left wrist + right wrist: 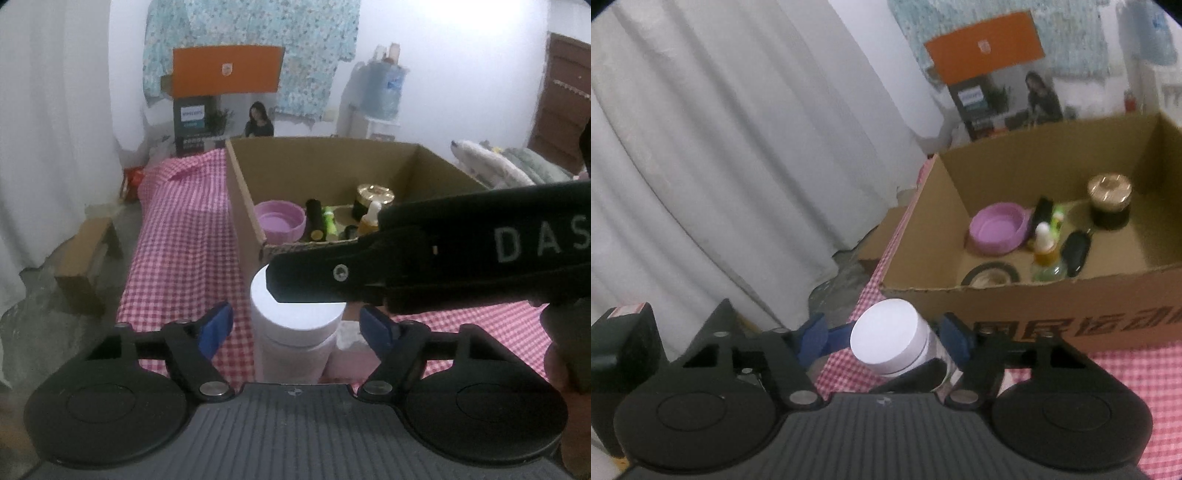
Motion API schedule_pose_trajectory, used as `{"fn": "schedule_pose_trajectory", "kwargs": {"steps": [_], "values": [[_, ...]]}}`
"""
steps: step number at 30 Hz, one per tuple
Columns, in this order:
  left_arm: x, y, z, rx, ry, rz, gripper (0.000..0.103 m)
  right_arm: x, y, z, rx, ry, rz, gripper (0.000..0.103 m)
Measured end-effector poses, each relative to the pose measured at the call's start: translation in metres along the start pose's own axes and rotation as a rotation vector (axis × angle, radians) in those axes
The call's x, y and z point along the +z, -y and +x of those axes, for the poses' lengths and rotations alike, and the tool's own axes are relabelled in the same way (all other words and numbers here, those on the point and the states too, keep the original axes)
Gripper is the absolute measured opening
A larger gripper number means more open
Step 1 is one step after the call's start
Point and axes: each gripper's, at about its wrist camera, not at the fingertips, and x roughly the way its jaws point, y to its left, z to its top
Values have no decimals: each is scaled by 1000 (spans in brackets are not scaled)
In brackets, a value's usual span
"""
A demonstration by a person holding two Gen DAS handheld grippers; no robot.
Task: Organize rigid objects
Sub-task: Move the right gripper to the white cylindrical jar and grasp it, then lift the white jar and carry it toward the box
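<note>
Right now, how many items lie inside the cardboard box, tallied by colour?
Purple dish: 1
Black (tube, oval case, ring): 3
Green bottle: 1
Amber dropper bottle: 1
Gold-lidded jar: 1
Total: 7

box (1015,317) front wall blocks fwd path; interior right half free, items (1027,236) crowd left.

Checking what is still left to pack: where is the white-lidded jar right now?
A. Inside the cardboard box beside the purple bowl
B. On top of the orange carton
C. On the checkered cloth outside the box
C: the white-lidded jar stands on the checkered cloth, in front of the cardboard box.
</note>
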Motion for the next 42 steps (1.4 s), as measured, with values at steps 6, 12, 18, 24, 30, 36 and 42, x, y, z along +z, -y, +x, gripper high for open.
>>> {"fn": "schedule_pose_trajectory", "kwargs": {"steps": [6, 12, 18, 24, 30, 36, 42], "values": [[0, -3, 1, -12, -16, -18, 58, 3, 8, 11, 28, -30, 49, 59], [1, 0, 0, -8, -17, -26, 55, 3, 9, 12, 22, -41, 64, 49], [1, -4, -3, -6, -16, -48, 54, 5, 9, 10, 24, -45, 70, 38], [-6, -6, -14, -5, -27, -60, 53, 0, 4, 9, 37, -64, 66, 37], [-16, 0, -27, -32, -44, -71, 54, -12, -4, -4, 40, -82, 59, 38], [-19, 17, -28, -112, -52, -94, 53, -24, 5, -30, 20, -63, 79, 38], [-16, 42, -17, -200, -45, -73, 53, -27, 26, -58, -22, -21, 115, 38]]}}
